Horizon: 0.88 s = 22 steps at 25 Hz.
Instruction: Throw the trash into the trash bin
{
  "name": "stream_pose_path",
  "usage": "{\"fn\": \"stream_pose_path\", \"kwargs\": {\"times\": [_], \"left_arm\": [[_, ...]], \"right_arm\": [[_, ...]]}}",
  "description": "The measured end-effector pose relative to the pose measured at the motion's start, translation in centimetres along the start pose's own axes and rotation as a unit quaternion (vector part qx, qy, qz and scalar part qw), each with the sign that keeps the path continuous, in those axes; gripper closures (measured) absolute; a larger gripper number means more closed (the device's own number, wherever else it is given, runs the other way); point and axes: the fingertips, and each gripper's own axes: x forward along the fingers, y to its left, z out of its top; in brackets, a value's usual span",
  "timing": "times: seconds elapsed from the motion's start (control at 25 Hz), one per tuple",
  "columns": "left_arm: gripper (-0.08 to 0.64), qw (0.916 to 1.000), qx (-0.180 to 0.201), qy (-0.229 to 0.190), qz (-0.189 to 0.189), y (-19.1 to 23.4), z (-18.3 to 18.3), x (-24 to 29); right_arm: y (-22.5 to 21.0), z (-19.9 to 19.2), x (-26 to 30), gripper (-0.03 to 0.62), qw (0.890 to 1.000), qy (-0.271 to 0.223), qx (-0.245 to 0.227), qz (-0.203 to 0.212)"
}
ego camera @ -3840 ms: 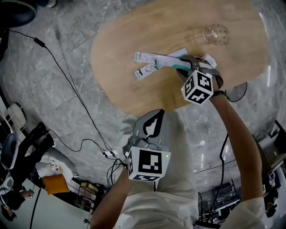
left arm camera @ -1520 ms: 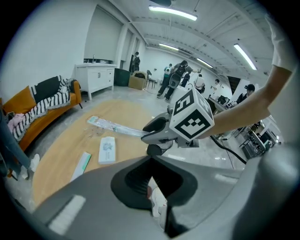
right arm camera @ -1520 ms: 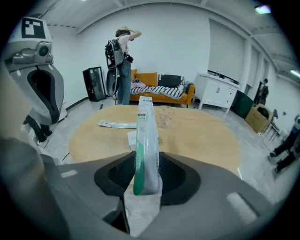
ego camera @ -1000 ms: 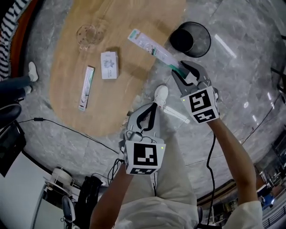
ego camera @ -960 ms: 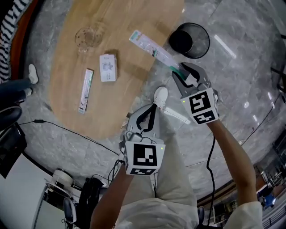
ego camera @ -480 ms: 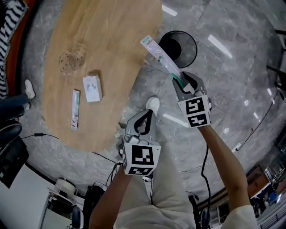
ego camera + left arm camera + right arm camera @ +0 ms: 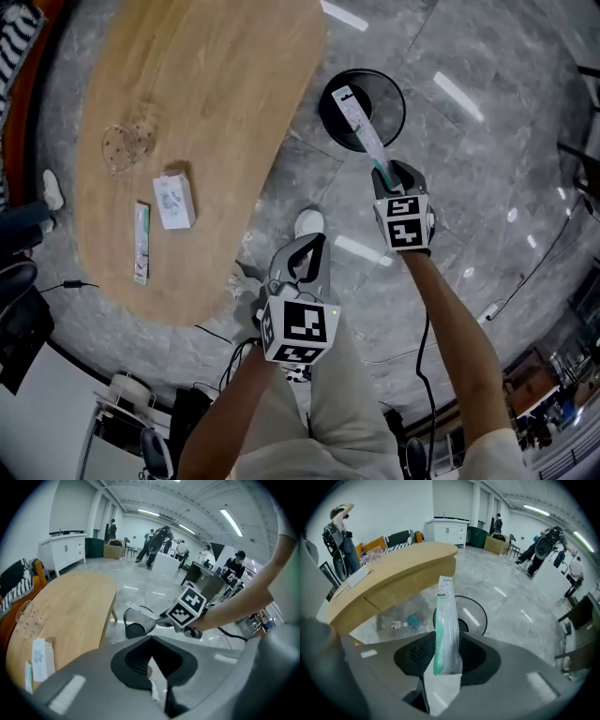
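packet (image 7: 444,625) hides part of trash bin (image 7: 486,618) rim

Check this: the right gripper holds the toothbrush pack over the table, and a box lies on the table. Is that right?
Not quite. The right gripper holds the toothbrush pack over the bin, not the table; the head view shows the pack's far end above the bin's opening. The box does lie on the table.

The toothbrush package's (image 7: 446,625) print is too small to read.
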Motion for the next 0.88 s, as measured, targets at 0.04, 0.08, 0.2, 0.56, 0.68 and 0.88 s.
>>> {"fn": "stream_pose_path", "kwargs": {"times": [0.04,0.08,0.2,0.56,0.68,0.88], "left_arm": [[0.560,1.0000,-0.002,0.003,0.000,0.0,-0.2,0.5],[0.560,1.0000,-0.003,0.005,0.001,0.0,-0.3,0.9],[0.560,0.9999,-0.004,0.011,0.001,0.2,-1.0,2.2],[0.560,0.9998,-0.013,0.016,0.003,1.7,-2.4,5.6],[0.560,0.9998,-0.015,0.012,0.005,2.3,-2.1,6.5],[0.560,0.9997,-0.018,0.013,0.006,2.7,-2.5,7.4]], "right_arm": [[-0.4,-0.5,0.6,0.416,1.000,0.008,0.001,-0.004],[-0.8,-0.9,1.3,0.416,1.000,0.016,0.001,-0.006],[-1.3,-2.2,3.2,0.414,0.999,0.037,-0.001,-0.009],[-2.2,-5.8,8.6,0.411,0.995,0.095,0.033,-0.004],[-2.6,-6.2,10.1,0.408,0.994,0.106,0.032,0.000],[-2.4,-6.9,11.9,0.408,0.993,0.116,0.034,0.007]]}}
